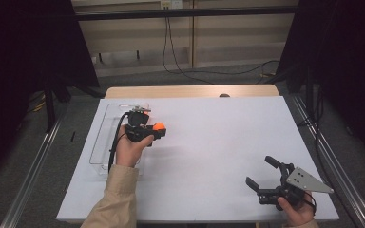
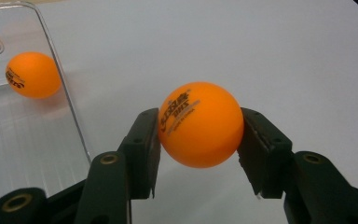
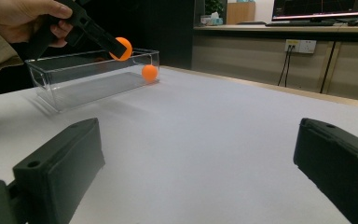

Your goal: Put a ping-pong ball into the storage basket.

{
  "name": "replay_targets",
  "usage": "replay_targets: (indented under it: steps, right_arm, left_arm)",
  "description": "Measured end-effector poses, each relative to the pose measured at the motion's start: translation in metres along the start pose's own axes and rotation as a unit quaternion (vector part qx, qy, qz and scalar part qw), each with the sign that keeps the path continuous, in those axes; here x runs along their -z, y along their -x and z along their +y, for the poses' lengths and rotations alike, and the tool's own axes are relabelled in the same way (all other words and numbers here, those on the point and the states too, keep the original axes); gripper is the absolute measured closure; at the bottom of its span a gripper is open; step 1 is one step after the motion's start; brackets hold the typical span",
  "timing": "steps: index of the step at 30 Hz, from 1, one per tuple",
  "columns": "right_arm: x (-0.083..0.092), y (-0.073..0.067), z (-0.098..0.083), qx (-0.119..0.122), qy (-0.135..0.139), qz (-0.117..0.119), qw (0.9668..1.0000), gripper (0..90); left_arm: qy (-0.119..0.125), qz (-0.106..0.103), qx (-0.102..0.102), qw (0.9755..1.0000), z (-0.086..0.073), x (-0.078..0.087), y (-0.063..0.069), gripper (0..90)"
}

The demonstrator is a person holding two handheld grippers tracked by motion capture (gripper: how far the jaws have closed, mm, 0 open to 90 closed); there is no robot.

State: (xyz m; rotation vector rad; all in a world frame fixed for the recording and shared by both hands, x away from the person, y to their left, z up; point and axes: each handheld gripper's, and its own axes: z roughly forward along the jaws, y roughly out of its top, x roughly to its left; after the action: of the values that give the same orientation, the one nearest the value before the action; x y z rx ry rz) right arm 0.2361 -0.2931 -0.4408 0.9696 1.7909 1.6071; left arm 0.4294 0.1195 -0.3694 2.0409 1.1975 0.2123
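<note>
My left gripper (image 2: 199, 154) is shut on an orange ping-pong ball (image 2: 199, 125) with black print, held a little above the white table. In the high view this gripper (image 1: 158, 129) holds the ball (image 1: 160, 126) just right of a clear plastic box (image 1: 100, 137) at the table's left. A second orange ball (image 2: 32, 74) lies inside that box, near its end wall (image 3: 149, 73). My right gripper (image 1: 259, 170) rests near the front right corner, jaws wide apart with nothing between them (image 3: 196, 163). From there the held ball (image 3: 122, 48) hangs over the box rim (image 3: 93, 56).
A white sheet (image 1: 209, 142) covers the table, and a wooden strip (image 1: 190, 91) shows at its far edge. Dark curtains flank both sides. Cables run across the floor (image 1: 195, 73) behind the table. Metal rails (image 1: 33, 166) run along the table's sides.
</note>
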Motion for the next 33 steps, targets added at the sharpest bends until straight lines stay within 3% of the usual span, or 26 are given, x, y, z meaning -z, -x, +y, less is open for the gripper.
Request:
replay_targets:
  steps: [33]
  right_arm:
    - [0.000,0.000,0.000,0.001,0.001,0.000,1.0000,0.9]
  left_arm:
    - [0.005,0.009,0.010,0.9999,0.000,0.012,-0.012,51.0]
